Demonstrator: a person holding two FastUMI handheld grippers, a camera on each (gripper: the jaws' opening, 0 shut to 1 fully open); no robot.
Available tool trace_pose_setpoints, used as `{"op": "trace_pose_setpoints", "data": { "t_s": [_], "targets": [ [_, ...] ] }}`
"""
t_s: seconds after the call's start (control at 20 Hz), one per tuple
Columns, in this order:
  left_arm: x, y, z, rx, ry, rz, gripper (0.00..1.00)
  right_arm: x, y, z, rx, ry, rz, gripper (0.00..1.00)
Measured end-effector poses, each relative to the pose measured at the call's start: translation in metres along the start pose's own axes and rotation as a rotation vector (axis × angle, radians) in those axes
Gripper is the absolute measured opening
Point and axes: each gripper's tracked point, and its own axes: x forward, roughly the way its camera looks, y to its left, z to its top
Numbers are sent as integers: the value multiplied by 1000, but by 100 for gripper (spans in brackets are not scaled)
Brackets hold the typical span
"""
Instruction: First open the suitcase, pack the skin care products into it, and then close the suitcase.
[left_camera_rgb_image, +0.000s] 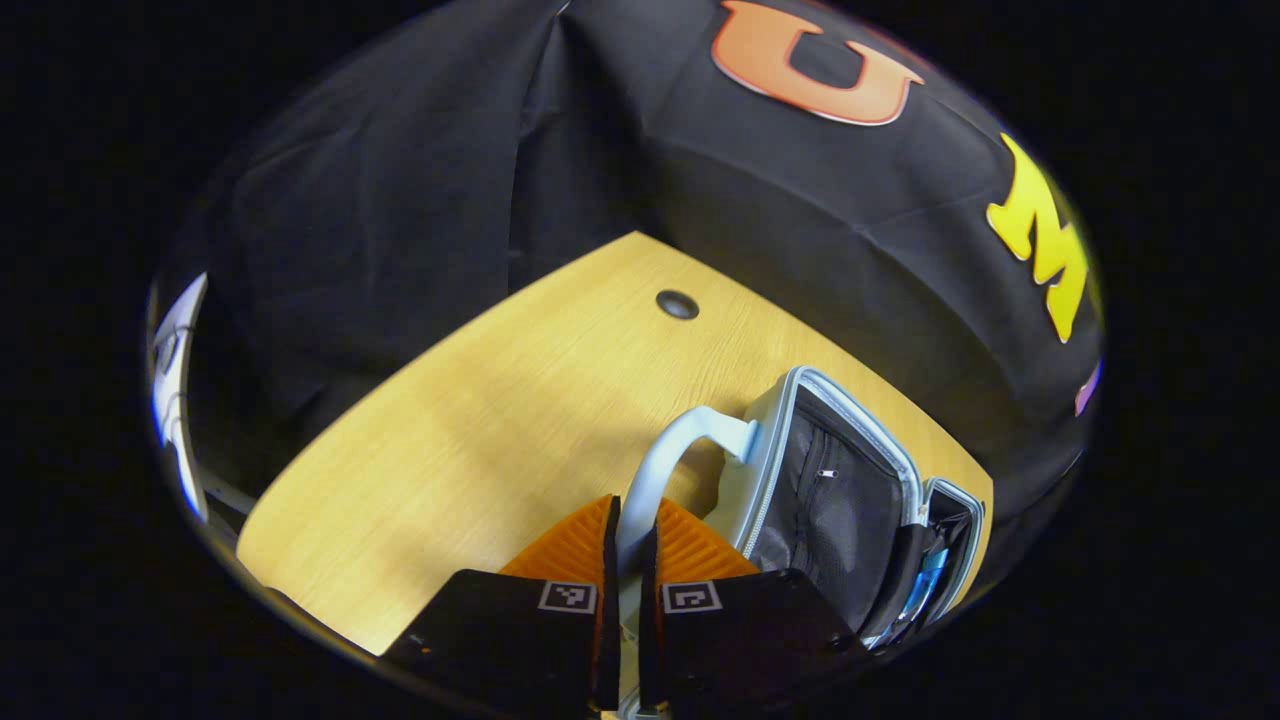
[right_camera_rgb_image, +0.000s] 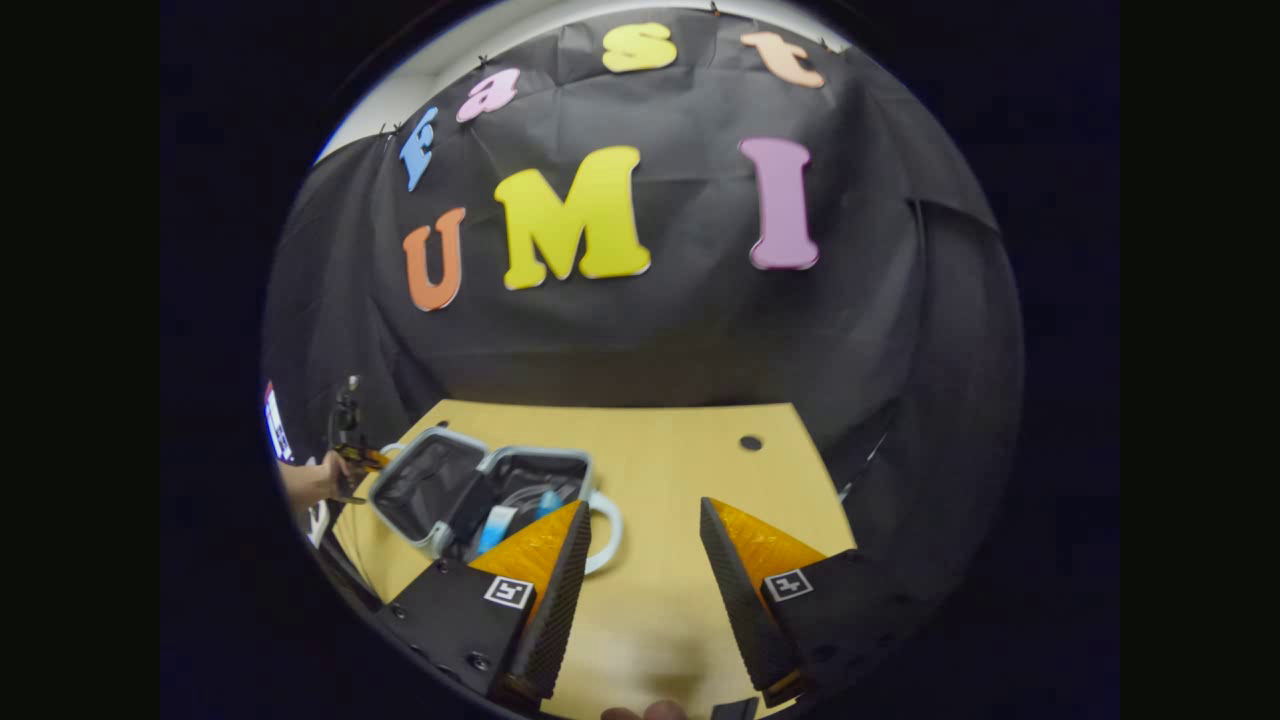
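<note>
Pinched tight on the pale suitcase handle, the left gripper has both fingers pressing that loop. Beyond it the suitcase lies open on the wooden worktop, its mesh-lined lid tilted up. Over in the right gripper view, the right gripper hangs spread wide above bare worktop, blue skin care products sitting inside the case, left of it.
</note>
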Motion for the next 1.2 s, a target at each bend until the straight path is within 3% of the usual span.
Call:
{"op": "trace_pose_setpoints", "data": {
  "t_s": [0.15, 0.2, 0.35, 0.45, 0.6, 0.85, 0.95, 1.0, 1.2],
  "targets": [
    [-44, -38, 30, 47, -102, -5, 10, -6, -30, 10, 8, -56, -59, 61],
    [-60, -53, 36, 74, -140, -12, 9, -8, -39, 8, 23, -54, -66, 66],
    [-109, -104, 57, 144, -246, -50, 8, -17, -69, 9, 79, -79, -96, 66],
    [-140, -142, 60, 193, -309, -68, 8, -22, -87, 8, 80, -96, -118, 61],
    [-174, -212, 53, 254, -390, -123, 8, -33, -109, 8, 87, -113, -143, 66],
    [-201, -325, 0, 376, -446, -224, 8, -49, -149, 4, 110, -125, -206, 61],
    [-198, -370, -27, 465, -459, -275, 8, -57, -165, 1, 108, -122, -239, 61],
    [-194, -392, -44, 513, -456, -303, 8, -61, -172, 0, 103, -123, -254, 66],
    [-168, -447, -112, 662, -403, -391, 8, -80, -197, -2, 66, -129, -338, 68]
  ]
}}
